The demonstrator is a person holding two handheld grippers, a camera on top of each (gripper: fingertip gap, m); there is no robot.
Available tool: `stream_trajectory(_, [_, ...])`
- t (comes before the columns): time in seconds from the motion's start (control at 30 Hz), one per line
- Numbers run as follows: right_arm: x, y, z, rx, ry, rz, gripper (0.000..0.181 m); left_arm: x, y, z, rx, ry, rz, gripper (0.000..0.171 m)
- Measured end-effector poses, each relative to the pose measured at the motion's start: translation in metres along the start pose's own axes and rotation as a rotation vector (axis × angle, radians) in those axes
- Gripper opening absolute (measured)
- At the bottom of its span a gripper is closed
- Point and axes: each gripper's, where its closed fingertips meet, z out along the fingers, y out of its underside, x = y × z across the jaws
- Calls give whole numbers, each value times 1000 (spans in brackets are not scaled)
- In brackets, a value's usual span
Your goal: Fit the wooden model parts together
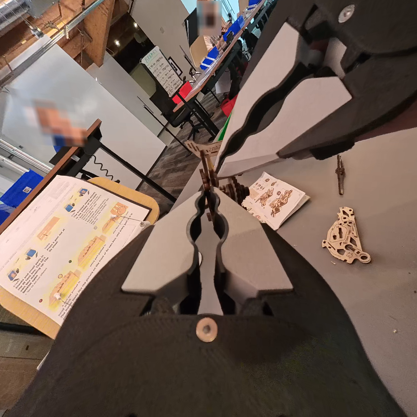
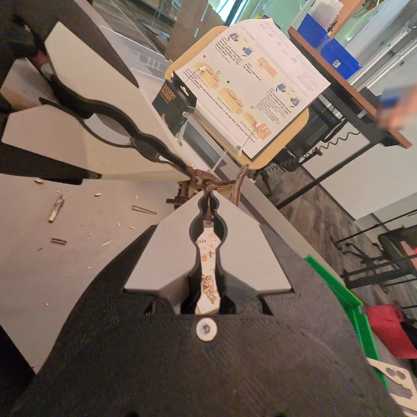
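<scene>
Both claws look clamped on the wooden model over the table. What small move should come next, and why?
Probably a gentle squeeze of the two claws toward each other. The left claw and right claw are each shut on the wooden model, tips nearly touching, held above the grey table; whether the joint is seated is hidden.

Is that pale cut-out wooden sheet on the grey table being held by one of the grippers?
No, the pale wooden sheet lies flat and alone on the grey table, clear of both grippers.

Open-plan workshop: rows of desks (image 1: pixel 204 84), blue bins (image 2: pixel 339 57), whiteboard (image 1: pixel 161 71).
</scene>
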Motion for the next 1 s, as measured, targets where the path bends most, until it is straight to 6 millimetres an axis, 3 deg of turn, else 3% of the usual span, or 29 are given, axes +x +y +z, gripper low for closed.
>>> stream_trajectory(1.0, [3, -8, -3, 31, 45, 11, 0, -4, -9, -7, 45, -34, -12, 0])
